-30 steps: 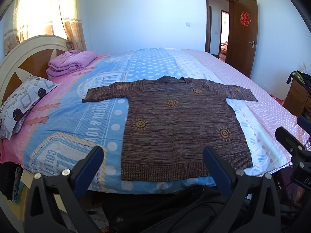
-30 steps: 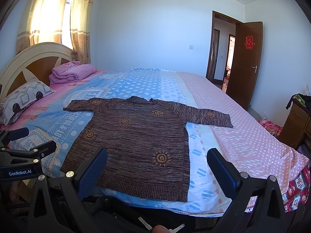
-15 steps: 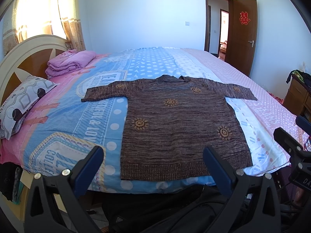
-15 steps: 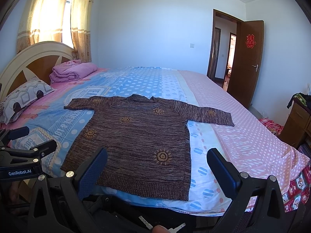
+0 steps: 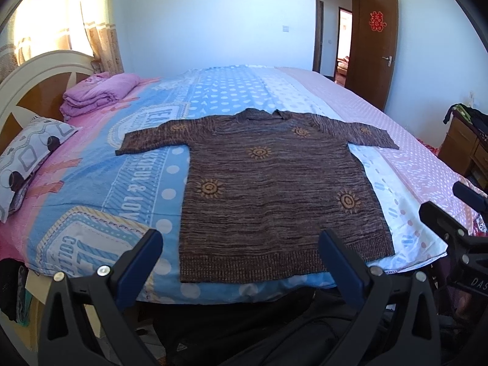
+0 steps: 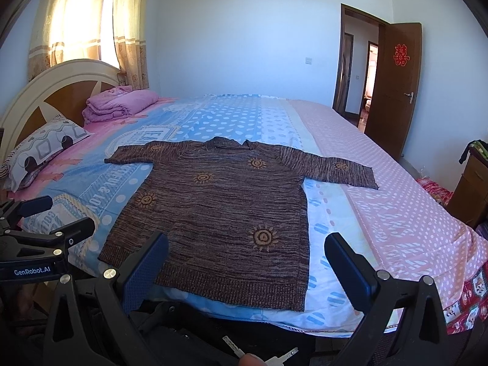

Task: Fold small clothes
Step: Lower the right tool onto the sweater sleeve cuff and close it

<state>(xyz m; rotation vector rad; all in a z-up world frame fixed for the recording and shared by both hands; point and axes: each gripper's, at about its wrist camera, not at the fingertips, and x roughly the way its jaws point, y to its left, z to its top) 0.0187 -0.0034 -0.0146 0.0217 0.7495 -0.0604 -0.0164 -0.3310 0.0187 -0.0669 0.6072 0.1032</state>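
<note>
A brown knitted sweater point(image 5: 274, 189) with orange sun motifs is laid flat, sleeves spread, on the bed point(image 5: 91, 189), its hem at the bed's near edge and its collar toward the far side. The left gripper point(image 5: 241, 262) is held just short of the hem, fingers point(image 5: 138, 263) spread wide with nothing between them. The right gripper point(image 6: 247, 268) is held likewise, wide and empty. A folded pink blanket point(image 5: 97, 94) and a patterned pillow point(image 5: 27, 155) are seen by the headboard point(image 5: 36, 91), left of the sweater. No containers are seen.
</note>
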